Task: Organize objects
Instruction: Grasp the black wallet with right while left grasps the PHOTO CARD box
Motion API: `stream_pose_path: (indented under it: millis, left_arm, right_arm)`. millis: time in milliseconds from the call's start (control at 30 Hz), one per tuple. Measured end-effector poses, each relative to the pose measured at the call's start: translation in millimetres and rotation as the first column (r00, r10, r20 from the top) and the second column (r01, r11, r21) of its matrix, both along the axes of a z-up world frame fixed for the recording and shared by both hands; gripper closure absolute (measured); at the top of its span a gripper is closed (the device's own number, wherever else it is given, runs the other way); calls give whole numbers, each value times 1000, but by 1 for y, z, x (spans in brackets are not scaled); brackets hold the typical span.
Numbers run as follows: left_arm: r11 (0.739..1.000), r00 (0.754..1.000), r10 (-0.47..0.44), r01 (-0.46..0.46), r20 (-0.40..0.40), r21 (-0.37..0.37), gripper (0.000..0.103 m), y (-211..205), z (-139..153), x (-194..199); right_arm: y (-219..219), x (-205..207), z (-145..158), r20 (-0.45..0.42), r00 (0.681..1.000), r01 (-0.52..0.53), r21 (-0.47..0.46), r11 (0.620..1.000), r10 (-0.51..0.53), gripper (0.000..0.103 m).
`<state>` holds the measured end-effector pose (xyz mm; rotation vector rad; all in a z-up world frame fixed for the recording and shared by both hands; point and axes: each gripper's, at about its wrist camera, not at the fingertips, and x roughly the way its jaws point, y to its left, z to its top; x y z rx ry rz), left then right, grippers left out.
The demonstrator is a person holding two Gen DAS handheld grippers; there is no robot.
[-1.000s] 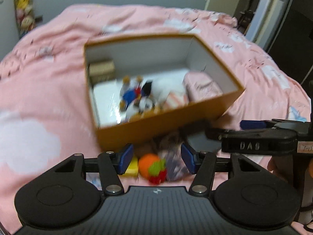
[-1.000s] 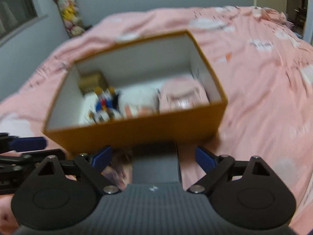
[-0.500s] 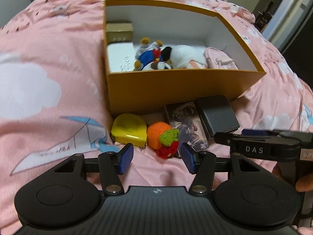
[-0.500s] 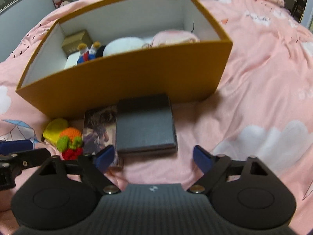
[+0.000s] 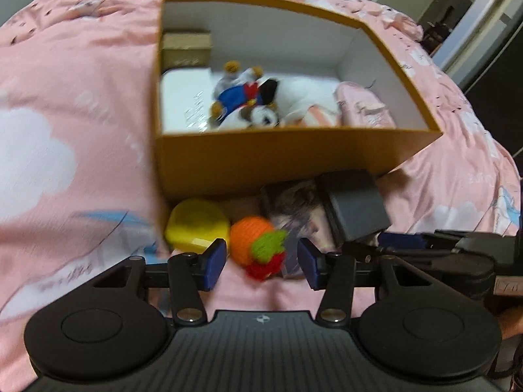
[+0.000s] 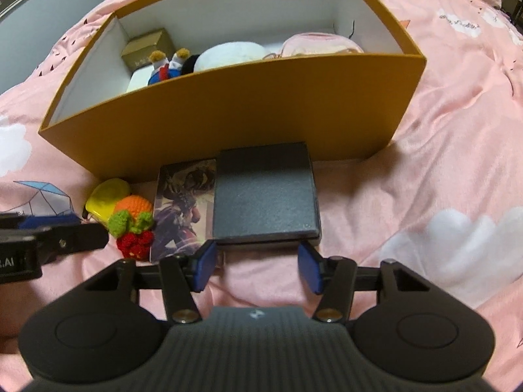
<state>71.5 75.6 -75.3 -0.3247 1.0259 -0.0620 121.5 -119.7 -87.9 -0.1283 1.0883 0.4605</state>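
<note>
Pink bed [image 6: 441, 130]; both grippers downward-tilted.

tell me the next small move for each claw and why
Probably finish closing, then lift toward the box. The left claw is closing with the orange knit toy between its pads, not yet pinched. The right claw is closing just short of the dark case, so it likely needs to ease forward first. Both things lie outside the box.

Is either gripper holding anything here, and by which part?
Nothing is held. Left gripper closing around the crochet orange; right gripper closing at the dark box's near edge.
</note>
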Motion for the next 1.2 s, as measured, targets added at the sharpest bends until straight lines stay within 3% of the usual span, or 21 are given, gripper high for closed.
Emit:
stream_pose_path:
  millis: [167, 233, 367, 533, 667, 833, 1000, 1133, 1200]
  left_arm:
    - [1000, 1000, -16, 16, -6, -12, 45, -7, -9, 26]
    - [1000, 1000, -16, 16, -12, -9, 43, -10, -15, 36]
    - [1000, 999, -19, 19, -36, -1, 39, -16, -27, 50]
    - [1000, 997, -24, 23, -69, -18, 37, -19, -41, 62]
    - [995, 996, -30, 21, -89, -97, 28, -14, -51, 66]
    - [987, 993, -23, 5, -112, -158, 28, -8, -60, 69]
    - [985, 993, -28, 7, -119, -174, 28, -8, -65, 70]
    - [986, 993, -31, 11, -114, -168, 30, -9, -64, 68]
    - [984, 993, -31, 11, -111, -180, 38, -9, -62, 67]
  right_arm:
    - [-7, 8, 4, -19, 999, 26, -24, 999, -26, 44]
    - [-12, 15, 5, -41, 999, 32, -5, 999, -32, 39]
    - [-24, 28, 7, -121, 990, 76, 44, 996, -70, 39]
    - [-36, 42, 16, -91, 991, 107, 58, 992, -102, 35]
    - [-40, 61, 9, -138, 987, 103, 141, 985, -83, 36]
    - [-40, 82, -14, -248, 967, 114, 218, 969, -59, 35]
    - [-42, 89, -41, -332, 942, 149, 280, 948, -50, 22]
    - [-45, 86, -38, -325, 944, 157, 298, 942, -54, 34]
    - [-50, 82, -30, -308, 950, 154, 299, 942, -58, 43]
